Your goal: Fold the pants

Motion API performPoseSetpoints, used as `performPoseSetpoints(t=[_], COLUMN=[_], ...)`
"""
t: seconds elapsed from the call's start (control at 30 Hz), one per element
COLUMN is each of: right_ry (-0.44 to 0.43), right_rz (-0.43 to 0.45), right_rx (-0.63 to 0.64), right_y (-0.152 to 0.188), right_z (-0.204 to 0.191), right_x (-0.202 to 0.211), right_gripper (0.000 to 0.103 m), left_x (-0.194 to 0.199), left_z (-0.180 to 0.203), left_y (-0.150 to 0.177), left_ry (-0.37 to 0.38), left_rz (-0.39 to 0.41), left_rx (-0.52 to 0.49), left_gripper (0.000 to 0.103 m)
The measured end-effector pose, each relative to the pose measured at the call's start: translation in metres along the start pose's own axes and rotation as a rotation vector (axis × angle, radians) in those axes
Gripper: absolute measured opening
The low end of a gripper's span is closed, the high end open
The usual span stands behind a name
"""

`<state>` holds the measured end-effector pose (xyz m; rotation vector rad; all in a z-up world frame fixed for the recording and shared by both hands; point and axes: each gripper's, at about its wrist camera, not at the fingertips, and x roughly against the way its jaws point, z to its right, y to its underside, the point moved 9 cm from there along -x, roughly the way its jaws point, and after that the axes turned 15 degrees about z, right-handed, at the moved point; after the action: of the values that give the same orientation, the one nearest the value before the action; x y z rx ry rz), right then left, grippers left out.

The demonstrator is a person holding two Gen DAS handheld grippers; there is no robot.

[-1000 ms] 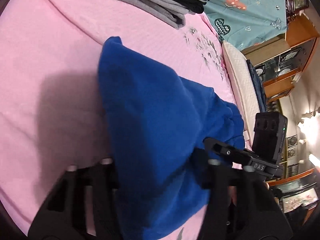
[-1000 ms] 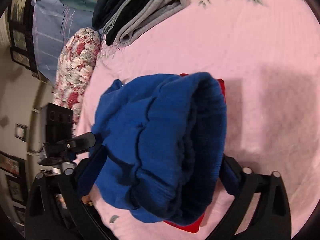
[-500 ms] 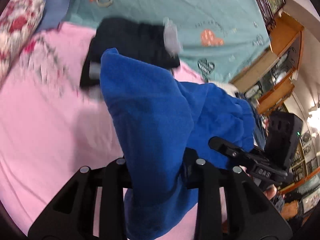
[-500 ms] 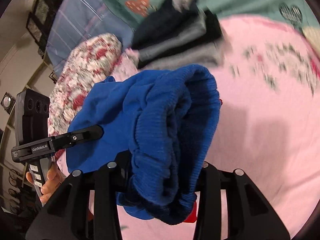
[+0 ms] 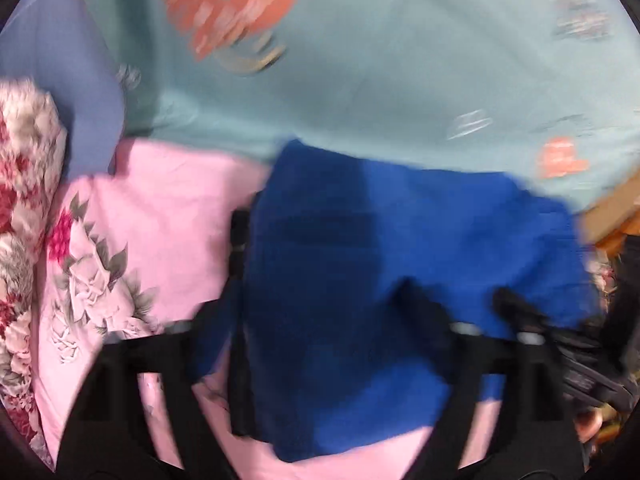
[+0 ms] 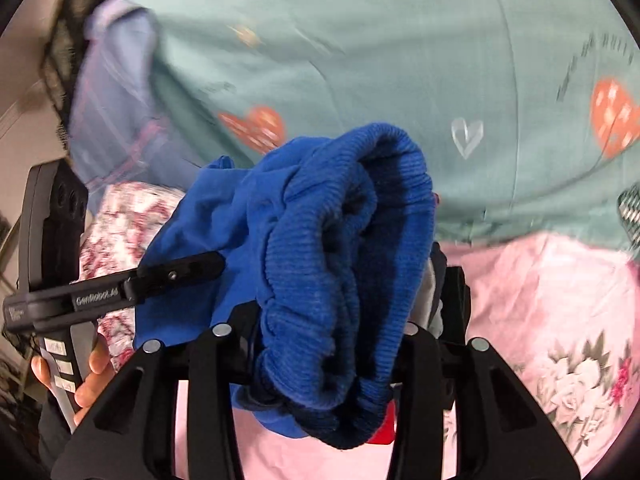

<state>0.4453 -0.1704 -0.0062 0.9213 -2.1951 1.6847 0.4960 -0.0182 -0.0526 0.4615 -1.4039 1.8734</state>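
The folded blue pants hang bunched between both grippers above the pink bed. My left gripper is shut on the pants' smooth folded end; the cloth hides its fingertips. My right gripper is shut on the ribbed waistband end of the pants, which bulges over its fingers. The left gripper also shows in the right wrist view, held by a hand at the left, its tip in the blue cloth. The left wrist view is blurred.
A pink floral bedsheet lies below. A teal quilt with orange hearts fills the back. A floral pillow lies at the left. A dark and grey folded stack peeks out behind the pants. A red item lies under them.
Both grippers have lifted the pants and carried them toward the head of the bed. The view has swung from the pink sheet to the teal quilt. The dark folded stack is now close behind the pants.
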Motion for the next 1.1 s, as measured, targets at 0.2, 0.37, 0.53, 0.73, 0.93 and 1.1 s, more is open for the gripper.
performPoseSetpoints(t=[0.2,0.37,0.53,0.73,0.93,1.1], right_ry=[0.011,0.056,0.112,0.266,0.371,0.393], right_rz=[0.010,0.119,0.259,0.293,0.268,0.311], right_rx=[-0.083,0.052,0.124,0.156,0.173,0.111], right_y=[0.032,0.004,-0.019,0.036,0.140,0.180], right_z=[0.042,0.013,-0.017,-0.021,-0.007,0.004], right_x=[-0.039,-0.007,0.059,0.128,0.172,0.192], right_gripper=[0.098,0.097,0.098,0.102,0.102,0.102], left_x=[0.007,0.071,0.154,0.223,0.228,0.201], left_z=[-0.009,0.004,0.011,0.008,0.014,0.019], left_y=[-0.004,-0.021,0.005,0.107,0.175,0.202], left_ry=[0.061,-0.069,-0.250,-0.351,-0.369,-0.387], left_rz=[0.040,0.186,0.348,0.483,0.487,0.475], left_rx=[0.036,-0.105,-0.229,-0.198,-0.209,-0.260], left_gripper=[0.101,0.101,0.101,0.101,0.101,0.101])
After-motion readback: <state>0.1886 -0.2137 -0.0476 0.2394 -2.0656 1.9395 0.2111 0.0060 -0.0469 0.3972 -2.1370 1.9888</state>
